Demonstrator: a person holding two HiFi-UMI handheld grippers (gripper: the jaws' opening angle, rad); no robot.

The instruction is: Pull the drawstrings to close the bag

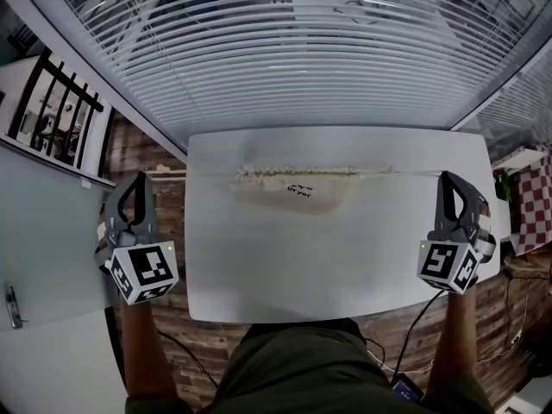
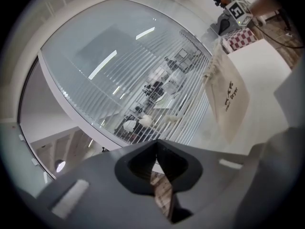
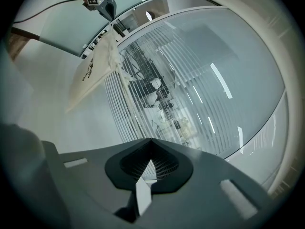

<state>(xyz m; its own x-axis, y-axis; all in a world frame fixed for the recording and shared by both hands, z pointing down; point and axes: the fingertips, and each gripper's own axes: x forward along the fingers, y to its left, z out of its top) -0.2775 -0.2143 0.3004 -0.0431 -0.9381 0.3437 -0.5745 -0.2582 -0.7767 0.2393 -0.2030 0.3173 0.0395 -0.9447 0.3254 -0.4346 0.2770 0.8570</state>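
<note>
A beige drawstring bag (image 1: pixel 293 193) with black print lies flat at the middle of the white table (image 1: pixel 345 257), its mouth gathered into a ruffle along the far side. A thin drawstring (image 1: pixel 397 172) runs taut from the ruffle to my right gripper (image 1: pixel 448 178), which is held at the table's right edge. Another drawstring (image 1: pixel 207 172) runs left towards my left gripper (image 1: pixel 131 182), held beyond the left edge. Both grippers have their jaws closed together. The left gripper (image 2: pixel 156 142) sees the bag (image 2: pixel 229 95) stretched away; so does the right gripper (image 3: pixel 150 140), with the bag (image 3: pixel 95 75) ahead.
Slatted blinds (image 1: pixel 293 50) close off the far side behind the table. Wooden floor (image 1: pixel 138 149) and a black railing (image 1: pixel 60 93) lie to the left, a red-checked cloth (image 1: pixel 530 201) to the right. A cable (image 1: pixel 414 326) hangs under the right arm.
</note>
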